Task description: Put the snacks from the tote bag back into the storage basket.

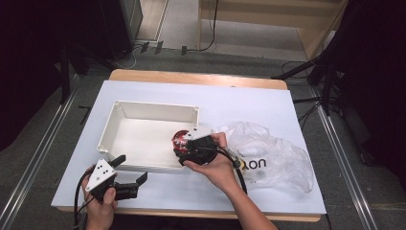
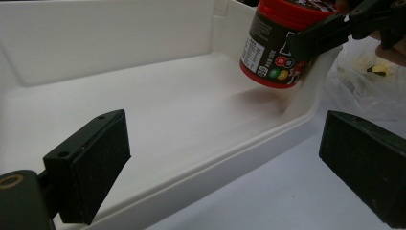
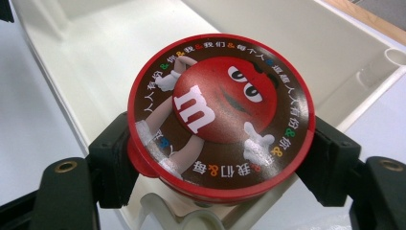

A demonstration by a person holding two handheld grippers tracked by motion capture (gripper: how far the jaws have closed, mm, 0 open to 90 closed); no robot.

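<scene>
On the white table point(image 1: 268, 103) sits a big white tray point(image 1: 143, 111), and we start there because it is the biggest thing. It is stiff plastic with tall walls, so it will not bend when something lands in it. Beside it, on the right, lies a clear bag point(image 1: 277, 158). It looks soft, crinkly and very light.

Next comes our right gripper point(image 1: 191, 146). It holds a small candy tub point(image 3: 220, 115) by its round sides, one black pad on each side, just under the red lid. The tub hangs over the tray's near right corner, a little above the floor of the tray. It looks hard, smooth and maybe slippery, so we think the sides are the best place to squeeze. We guess it is light, but it could roll if it tips.

Our left gripper point(image 1: 130, 173) waits by the tray's front wall. Its jaws stand wide with nothing in them.
</scene>
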